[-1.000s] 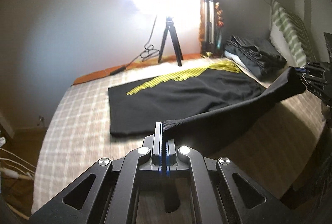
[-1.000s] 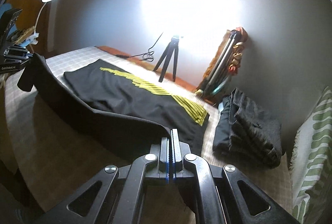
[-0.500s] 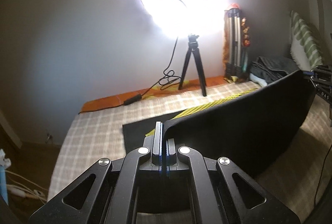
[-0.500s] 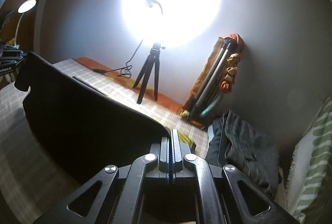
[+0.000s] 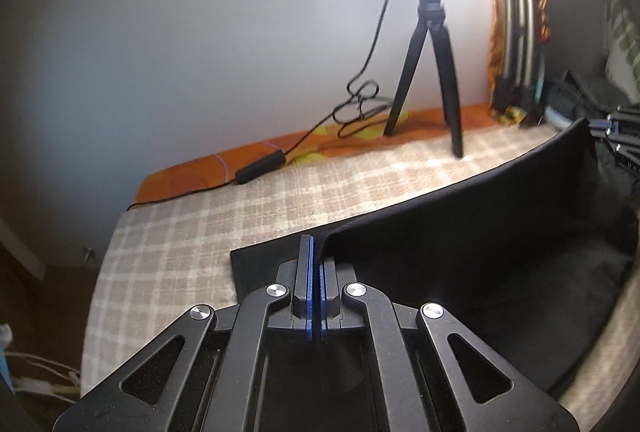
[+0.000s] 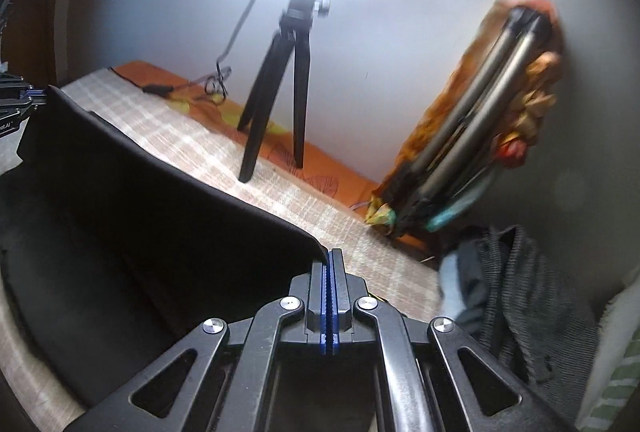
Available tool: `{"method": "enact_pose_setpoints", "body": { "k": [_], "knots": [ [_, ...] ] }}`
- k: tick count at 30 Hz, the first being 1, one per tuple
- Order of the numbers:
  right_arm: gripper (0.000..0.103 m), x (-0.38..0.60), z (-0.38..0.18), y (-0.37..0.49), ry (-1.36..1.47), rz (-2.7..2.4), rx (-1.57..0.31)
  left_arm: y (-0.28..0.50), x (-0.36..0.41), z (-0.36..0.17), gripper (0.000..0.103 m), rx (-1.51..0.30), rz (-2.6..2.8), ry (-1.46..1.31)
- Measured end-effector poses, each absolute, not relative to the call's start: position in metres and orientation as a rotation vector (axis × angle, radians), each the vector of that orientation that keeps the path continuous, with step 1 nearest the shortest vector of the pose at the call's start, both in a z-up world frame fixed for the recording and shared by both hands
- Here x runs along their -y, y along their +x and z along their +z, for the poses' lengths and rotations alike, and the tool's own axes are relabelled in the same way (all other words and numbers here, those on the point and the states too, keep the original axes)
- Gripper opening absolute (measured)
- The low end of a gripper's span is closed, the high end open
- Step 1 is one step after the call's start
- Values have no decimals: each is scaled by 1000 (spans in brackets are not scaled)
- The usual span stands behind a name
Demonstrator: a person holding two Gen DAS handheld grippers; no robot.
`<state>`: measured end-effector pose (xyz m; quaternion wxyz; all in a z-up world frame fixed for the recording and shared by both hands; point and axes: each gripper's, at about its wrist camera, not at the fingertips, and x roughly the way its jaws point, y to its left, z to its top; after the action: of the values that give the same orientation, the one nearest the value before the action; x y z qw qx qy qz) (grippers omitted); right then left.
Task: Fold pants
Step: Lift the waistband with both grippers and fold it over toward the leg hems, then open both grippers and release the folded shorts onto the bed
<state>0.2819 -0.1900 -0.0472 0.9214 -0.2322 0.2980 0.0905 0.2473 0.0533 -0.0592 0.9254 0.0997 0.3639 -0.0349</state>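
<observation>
The black pants (image 5: 472, 252) lie on a checked bed, with their near edge lifted into a raised fold that curves over the rest. My left gripper (image 5: 316, 252) is shut on one corner of that lifted edge. My right gripper (image 6: 331, 264) is shut on the other corner of the pants (image 6: 152, 224). Each gripper shows at the far side of the other's view, the right one (image 5: 616, 136) at the right edge and the left one (image 6: 16, 104) at the left edge. A flat corner of the lower layer (image 5: 256, 264) shows beside the left gripper.
A black tripod (image 5: 432, 72) with a bright ring light and a trailing cable (image 5: 260, 168) stands at the bed's far edge by the wall. A folded tripod wrapped in orange cloth (image 6: 480, 120) leans on the wall. A pile of dark clothes (image 6: 512, 296) and a striped pillow (image 6: 616, 368) lie at right.
Both grippers have carried the lifted edge of the pants forward over the rest of the garment. The yellow stripes on the lower layer are now hidden. The tripod is closer.
</observation>
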Motion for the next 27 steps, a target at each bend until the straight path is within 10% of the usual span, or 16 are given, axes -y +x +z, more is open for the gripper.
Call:
{"method": "enact_pose_setpoints", "body": {
  "k": [8, 11, 13, 27],
  "knots": [
    [0, 198, -73, 329, -442, 232, -731, 284, -49, -89, 1, -812, -56, 235],
    [44, 218, -62, 326, -332, 225, -704, 290, -46, -100, 1, -836, -52, 251],
    [50, 242, -49, 316, -192, 247, -684, 291, -46, -105, 1, -847, -50, 258],
    [50, 285, -65, 312, -25, 241, -853, 297, -43, -116, 1, -857, -47, 274]
  ]
}}
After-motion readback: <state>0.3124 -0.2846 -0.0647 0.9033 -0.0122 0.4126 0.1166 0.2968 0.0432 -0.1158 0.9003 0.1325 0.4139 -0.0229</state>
